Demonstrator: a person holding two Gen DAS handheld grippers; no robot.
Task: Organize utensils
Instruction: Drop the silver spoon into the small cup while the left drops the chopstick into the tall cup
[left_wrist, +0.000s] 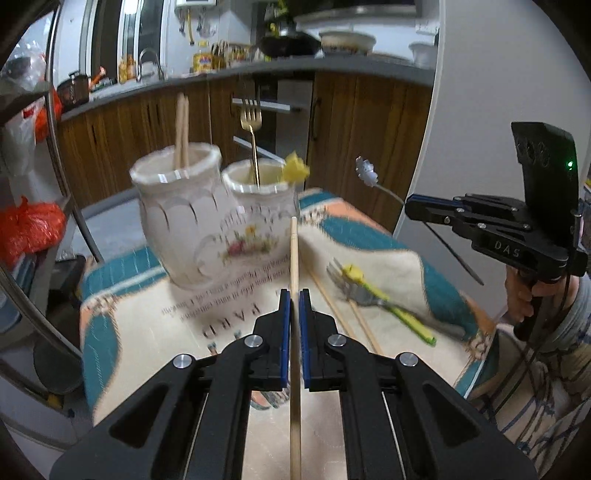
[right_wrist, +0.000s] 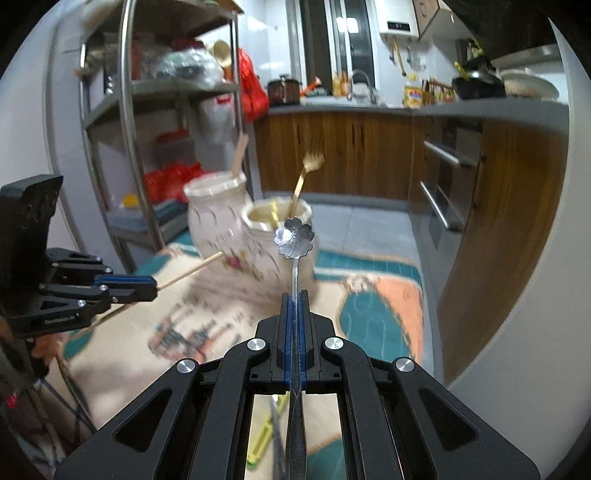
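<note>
The table (left_wrist: 155, 354), under a printed cloth, carries two ceramic jars: the taller jar (left_wrist: 177, 218) holds chopsticks, the shorter jar (left_wrist: 258, 221) just beside it holds a gold fork (left_wrist: 252, 122). Both jars look heavy and breakable, so keep your tools off the rims.

Your left gripper (left_wrist: 294, 295) is clamped on a single wooden chopstick (left_wrist: 294, 243), its tip aimed at the jars. It is light, stiff and round, likely to pivot; you hold it mid-length, which seems sound.

Your right gripper (right_wrist: 294, 295) is closed on the thin handle of a flower-bowl spoon (right_wrist: 295, 236), bowl forward, near the shorter jar's mouth. Polished metal, probably slippery.

On the cloth lie a second chopstick (left_wrist: 351, 314) and a green-handled fork (left_wrist: 373, 295).
</note>
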